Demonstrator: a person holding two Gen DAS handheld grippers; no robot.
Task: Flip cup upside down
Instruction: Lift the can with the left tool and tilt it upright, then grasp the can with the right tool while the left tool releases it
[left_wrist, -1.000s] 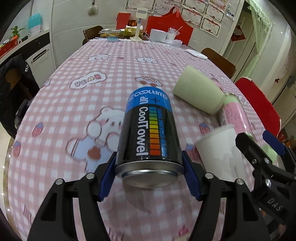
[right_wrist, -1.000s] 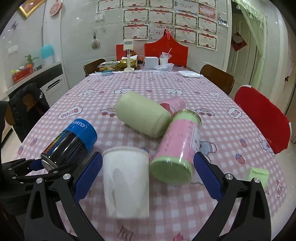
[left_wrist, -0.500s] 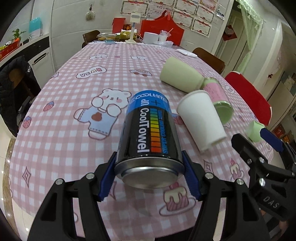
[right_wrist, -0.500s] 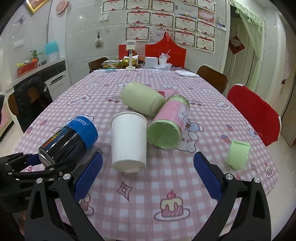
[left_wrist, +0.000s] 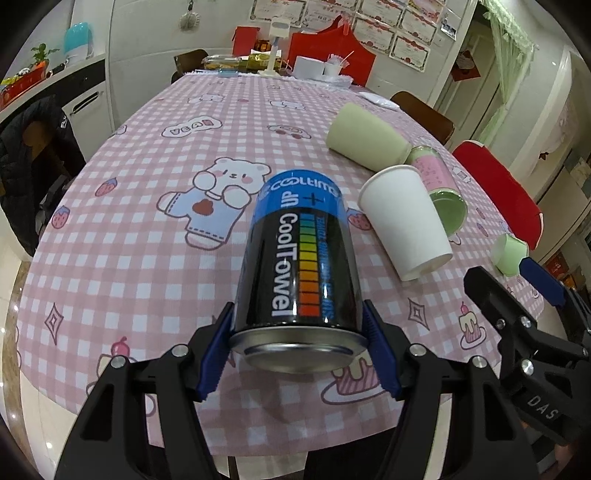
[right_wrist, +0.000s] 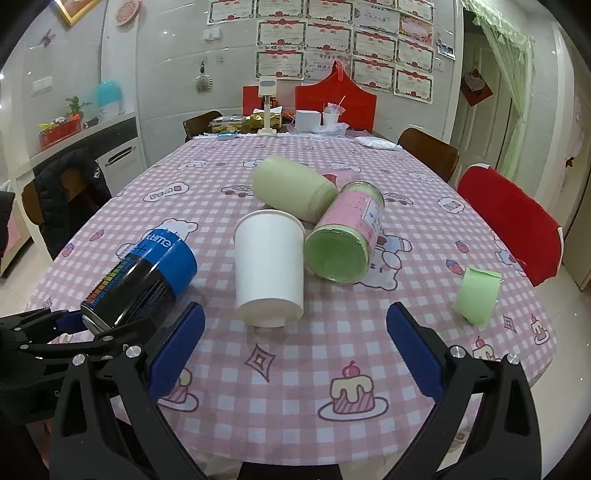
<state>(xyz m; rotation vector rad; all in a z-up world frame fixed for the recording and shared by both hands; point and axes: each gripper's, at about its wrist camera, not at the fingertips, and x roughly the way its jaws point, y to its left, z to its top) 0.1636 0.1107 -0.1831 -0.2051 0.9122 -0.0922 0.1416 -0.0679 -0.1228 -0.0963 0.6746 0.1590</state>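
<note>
A white paper cup (right_wrist: 269, 267) stands on the pink checked tablecloth with its wide rim on top; it also shows in the left wrist view (left_wrist: 404, 225). My right gripper (right_wrist: 295, 350) is open and empty, a little in front of the cup. My left gripper (left_wrist: 297, 354) is shut on a black and blue CoolTowel can (left_wrist: 300, 266), held tilted above the table's near edge, left of the cup; the can also shows in the right wrist view (right_wrist: 144, 275).
A pale green cup (right_wrist: 291, 186) and a pink and green canister (right_wrist: 347, 232) lie on their sides just behind the white cup. A small green cup (right_wrist: 476, 295) sits at the right near the table edge. Chairs (right_wrist: 509, 218) ring the table.
Both grippers have pulled back toward the table's near edge, so the cups look farther away. The left still holds the can; the right stays open.
</note>
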